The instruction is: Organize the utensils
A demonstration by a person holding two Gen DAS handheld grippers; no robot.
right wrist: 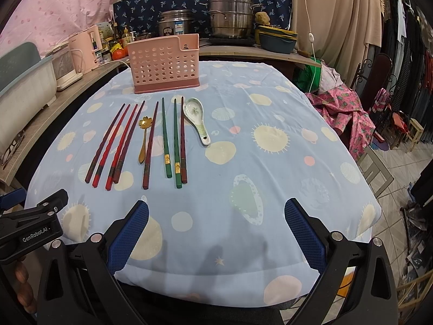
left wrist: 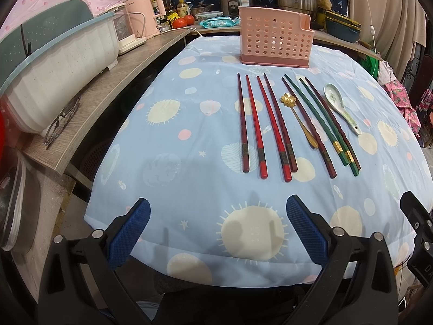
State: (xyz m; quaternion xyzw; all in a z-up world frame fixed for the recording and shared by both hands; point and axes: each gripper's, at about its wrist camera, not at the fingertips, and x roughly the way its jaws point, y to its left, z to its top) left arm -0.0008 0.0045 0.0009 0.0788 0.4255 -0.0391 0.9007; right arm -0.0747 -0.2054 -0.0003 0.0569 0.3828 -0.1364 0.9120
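Note:
Several red and dark chopsticks (left wrist: 259, 127) (right wrist: 113, 146) lie in a row on the blue patterned cloth (left wrist: 189, 162) (right wrist: 270, 176). Beside them lie two green chopsticks (left wrist: 322, 124) (right wrist: 170, 138), a gold flower spoon (left wrist: 297, 119) (right wrist: 144, 138) and a white ceramic spoon (left wrist: 341, 108) (right wrist: 196, 119). A pink perforated utensil holder (left wrist: 273, 40) (right wrist: 165, 63) stands upright behind them. My left gripper (left wrist: 217, 227) is open at the table's near edge, well short of the chopsticks. My right gripper (right wrist: 216, 230) is open too, to the right of the left one, with nothing between its fingers.
A wooden shelf (left wrist: 89, 113) runs along the left with a white basin (left wrist: 54, 75), glasses (left wrist: 62, 122) and pink appliances (left wrist: 146, 13). Steel pots (right wrist: 232, 13) and a rice cooker (right wrist: 176, 25) stand at the back. Cloth piles (right wrist: 346, 108) and stools (right wrist: 414, 132) are at the right.

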